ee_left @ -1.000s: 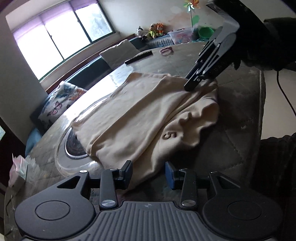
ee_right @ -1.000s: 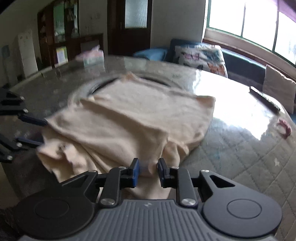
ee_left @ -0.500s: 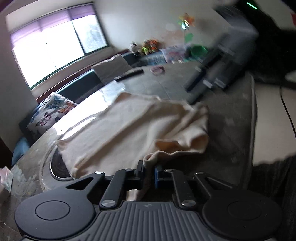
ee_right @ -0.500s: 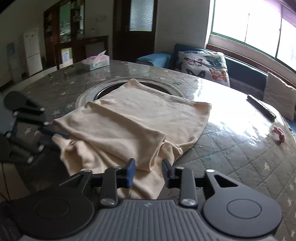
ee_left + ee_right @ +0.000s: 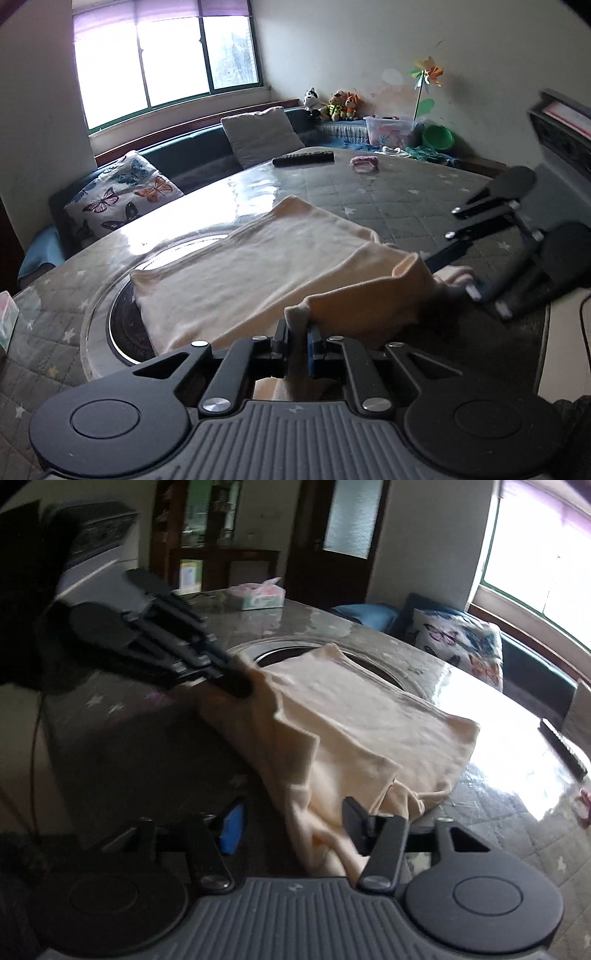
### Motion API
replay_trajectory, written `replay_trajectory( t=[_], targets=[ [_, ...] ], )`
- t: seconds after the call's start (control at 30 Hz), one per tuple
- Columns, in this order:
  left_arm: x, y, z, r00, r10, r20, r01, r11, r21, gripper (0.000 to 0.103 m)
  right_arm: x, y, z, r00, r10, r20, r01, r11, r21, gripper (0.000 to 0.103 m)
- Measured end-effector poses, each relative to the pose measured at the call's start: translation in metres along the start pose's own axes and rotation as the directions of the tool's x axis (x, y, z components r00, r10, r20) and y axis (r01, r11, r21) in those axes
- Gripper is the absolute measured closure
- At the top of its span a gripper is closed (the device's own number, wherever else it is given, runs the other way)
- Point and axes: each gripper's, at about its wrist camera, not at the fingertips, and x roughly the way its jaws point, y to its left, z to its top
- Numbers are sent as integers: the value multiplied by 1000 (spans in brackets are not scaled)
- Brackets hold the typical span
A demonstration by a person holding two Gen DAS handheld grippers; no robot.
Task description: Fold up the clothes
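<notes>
A second ago my left jaws (image 5: 296, 345) stood open over the cream garment (image 5: 258, 269); now they pinch its near edge up off the table (image 5: 406, 199), while my right jaws (image 5: 291, 821) gape around cloth, so the fold has begun.

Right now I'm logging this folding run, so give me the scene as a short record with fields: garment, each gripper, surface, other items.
garment: cream garment, partly folded, near edge lifted off the table
left gripper: left gripper pinched shut on a corner of the cloth
right gripper: right gripper with jaws apart, cloth draped between them, pads not pressing on it
surface: round table with a quilted star-print cover
other items: remote control and a small pink item at the far side; tissue box
</notes>
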Motion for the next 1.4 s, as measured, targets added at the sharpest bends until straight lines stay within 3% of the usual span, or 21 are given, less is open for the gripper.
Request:
replay_trajectory(
  t=[0.07, 0.2, 0.43, 0.47, 0.57, 0.63, 0.83, 1.1, 1.23, 1.4],
  targets=[
    [-7, -4, -7, 1000, 4, 1, -4, 1000, 19, 85, 4, -8, 4, 1000, 17, 1, -17, 999, 46, 85],
    [-20, -15, -25, 999, 54, 4, -54, 995, 86, 59, -1, -22, 9, 1000, 27, 17, -28, 992, 123, 91],
    [-17, -23, -50, 991, 129, -29, -123, 978, 171, 59, -10, -31, 20, 998, 24, 61, -36, 979, 200, 94],
    [-16, -23, -51, 990, 136, -32, -129, 976, 176, 59, -11, -31, 21, 998, 20, 67, -33, 979, 201, 94],
    [-12, -20, -52, 987, 160, -31, -151, 970, 188, 86, -14, -30, 22, 996, 12, 86, -30, 976, 214, 95],
    [-16, -18, -51, 988, 156, -19, -150, 973, 175, 93, -16, -28, 20, 995, 3, 97, -24, 975, 221, 96],
    [-52, -25, -39, 991, 128, 39, -132, 982, 137, 95, -39, -20, 15, 988, -10, 152, -25, 975, 222, 97],
    [-127, -55, -27, 993, 78, 86, -89, 988, 124, 95, -112, 2, 3, 977, 31, 210, -74, 977, 202, 98],
    [-121, -49, -19, 993, 82, 85, -90, 991, 98, 95, -128, 8, 5, 974, 39, 225, -83, 978, 193, 98],
    [-89, -21, 0, 991, 107, 79, -110, 993, 42, 95, -105, -12, 20, 977, 11, 212, -57, 976, 209, 98]
  ],
)
